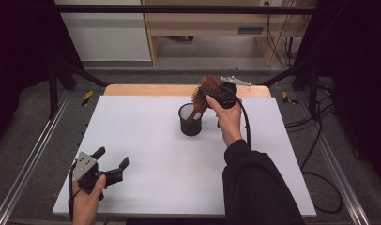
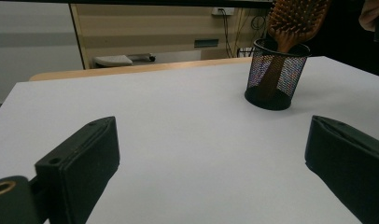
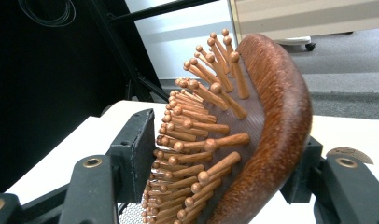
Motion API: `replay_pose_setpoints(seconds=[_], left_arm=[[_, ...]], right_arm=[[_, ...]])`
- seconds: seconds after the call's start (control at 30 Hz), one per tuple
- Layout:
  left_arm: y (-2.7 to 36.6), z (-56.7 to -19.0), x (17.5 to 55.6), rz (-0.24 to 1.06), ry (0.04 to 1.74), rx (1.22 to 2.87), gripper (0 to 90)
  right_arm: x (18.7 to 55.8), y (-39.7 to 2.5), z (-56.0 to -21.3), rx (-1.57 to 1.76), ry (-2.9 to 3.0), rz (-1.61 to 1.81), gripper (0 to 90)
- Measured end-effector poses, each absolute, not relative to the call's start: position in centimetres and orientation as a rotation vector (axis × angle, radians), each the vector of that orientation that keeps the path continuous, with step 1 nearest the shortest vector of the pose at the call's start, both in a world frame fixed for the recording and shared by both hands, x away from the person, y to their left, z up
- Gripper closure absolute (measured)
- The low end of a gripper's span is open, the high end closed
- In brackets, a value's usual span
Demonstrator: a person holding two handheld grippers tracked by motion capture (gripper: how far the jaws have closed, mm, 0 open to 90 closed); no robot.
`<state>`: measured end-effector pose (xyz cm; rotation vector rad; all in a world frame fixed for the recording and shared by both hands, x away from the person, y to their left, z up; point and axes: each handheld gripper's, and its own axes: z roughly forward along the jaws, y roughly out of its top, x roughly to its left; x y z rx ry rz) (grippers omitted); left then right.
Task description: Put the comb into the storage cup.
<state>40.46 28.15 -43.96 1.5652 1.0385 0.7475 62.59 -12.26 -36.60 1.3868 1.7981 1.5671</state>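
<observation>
1. Your left tongs (image 1: 112, 157) sit at the near left corner of the white worktop (image 1: 146, 140), held in your left hand (image 1: 87, 199), with the jaws spread wide and nothing between them.
2. The left gripper view looks along those tongs (image 2: 211, 158) across bare worktop (image 2: 178, 116) to the black mesh cup (image 2: 276, 74), well apart from them, and shows the brush handle through the mesh, reaching down to the cup's floor.
3. From the high view, the mesh cup (image 1: 190, 119) stands near the middle of the far half, with the wooden hairbrush (image 1: 203, 93) rising out of it, tilted toward the right.
4. Your right tongs (image 1: 208, 95) are pinching the brush head, your right hand (image 1: 228, 117) just right of the cup.
5. The right gripper view alone shows the grip up close: one jaw presses the wooden bristle pins (image 3: 197, 135), the other the rounded back of the hairbrush (image 3: 271, 130).
</observation>
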Motion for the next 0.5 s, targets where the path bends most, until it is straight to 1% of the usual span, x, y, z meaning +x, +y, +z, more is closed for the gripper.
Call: replay_pose_setpoints(seconds=[0.5], left_arm=[[28.13,-43.96,40.46,0.747,1.039,1.564,3.3]], right_arm=[[62.57,-12.68,-36.87,1.395,1.814,1.551,34.2]])
